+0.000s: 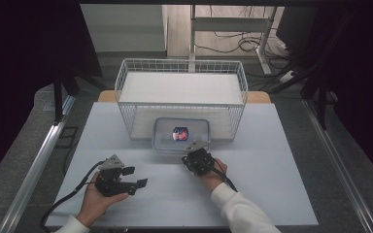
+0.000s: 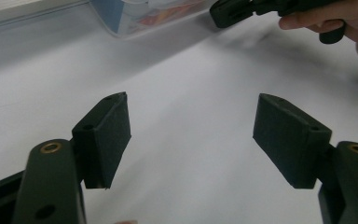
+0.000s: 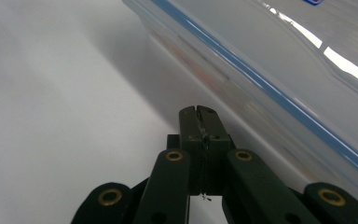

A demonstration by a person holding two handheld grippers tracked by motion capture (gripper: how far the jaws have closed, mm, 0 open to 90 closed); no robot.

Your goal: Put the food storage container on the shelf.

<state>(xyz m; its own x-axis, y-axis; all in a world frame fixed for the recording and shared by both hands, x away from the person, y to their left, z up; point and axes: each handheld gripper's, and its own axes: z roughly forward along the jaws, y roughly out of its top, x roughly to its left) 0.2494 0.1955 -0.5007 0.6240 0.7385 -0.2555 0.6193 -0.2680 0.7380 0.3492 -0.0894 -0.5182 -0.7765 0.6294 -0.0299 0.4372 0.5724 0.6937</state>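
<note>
Sitting on the white table, just in front of the wire basket, is a clear plastic box w/ a blue-edged lid. Something red & dark is showing inside it, but it's too small to tell what.

The right hand-held gripper is resting low at the box's near edge, & in the right gripper view its jaws are pressed flat together w/ nothing between them. The box's side is running right next to the tips; can't tell if they're touching it.

The left hand-held gripper is waiting off to the left side of the table, well apart from the box. Its jaws are standing wide apart w/ just bare table between them.

A hand is holding each one from the near side.
</note>
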